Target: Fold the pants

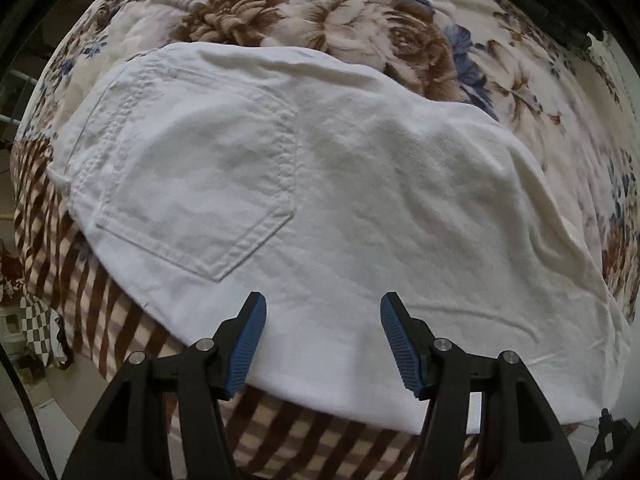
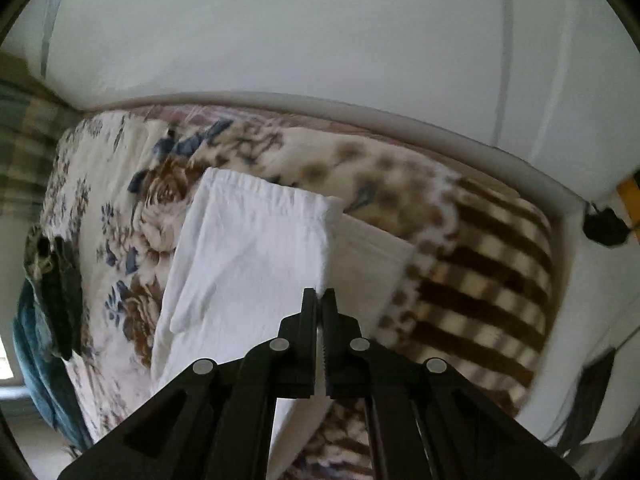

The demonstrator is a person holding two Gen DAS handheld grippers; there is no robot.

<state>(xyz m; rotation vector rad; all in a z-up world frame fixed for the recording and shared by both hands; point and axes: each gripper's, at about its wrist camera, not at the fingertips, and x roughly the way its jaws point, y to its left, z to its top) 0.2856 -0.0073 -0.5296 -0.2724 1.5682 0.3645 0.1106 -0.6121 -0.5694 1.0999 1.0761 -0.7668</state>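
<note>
White pants [image 1: 340,184] lie on a floral blanket on the bed, seat side up with a back pocket [image 1: 192,184] showing at the left. My left gripper [image 1: 323,304] is open and empty, hovering over the near edge of the pants. My right gripper [image 2: 319,296] is shut on a fold of the white pants [image 2: 248,256] and holds the leg part lifted over the layer beneath.
The floral blanket [image 1: 360,20] covers the bed, with a brown striped border [image 2: 488,264] along its edge. Dark and blue clothes [image 2: 48,292] lie at the left bed edge. A white wall [image 2: 320,32] stands behind the bed.
</note>
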